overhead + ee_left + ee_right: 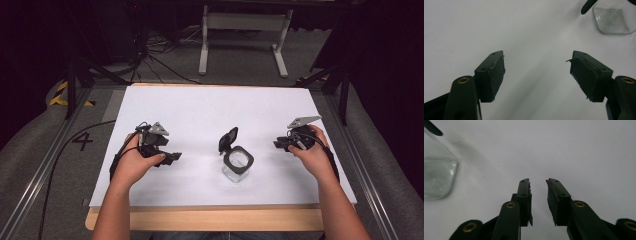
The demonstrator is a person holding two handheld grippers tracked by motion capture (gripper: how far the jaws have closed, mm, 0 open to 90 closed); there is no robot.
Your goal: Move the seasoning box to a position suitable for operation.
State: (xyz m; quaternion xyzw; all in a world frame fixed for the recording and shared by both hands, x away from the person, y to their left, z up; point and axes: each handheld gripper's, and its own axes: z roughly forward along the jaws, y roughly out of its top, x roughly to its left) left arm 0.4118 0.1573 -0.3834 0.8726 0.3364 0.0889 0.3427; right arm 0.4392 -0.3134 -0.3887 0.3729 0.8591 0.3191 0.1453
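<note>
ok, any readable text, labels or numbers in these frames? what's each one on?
"4": a large dark numeral on the grey floor covering, left of the white table top, in the high view.
The clear jar with its open black flip lid: no label or print visible.
The left gripper and right gripper: no markings readable on the black jaws or brass fittings.
Nothing else legible.

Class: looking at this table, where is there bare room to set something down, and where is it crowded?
The white table top is bare across its far half, beyond the clear jar and both grippers. The near strip is free too. It is crowded mid-table, where the left gripper, jar and right gripper line up.
</note>
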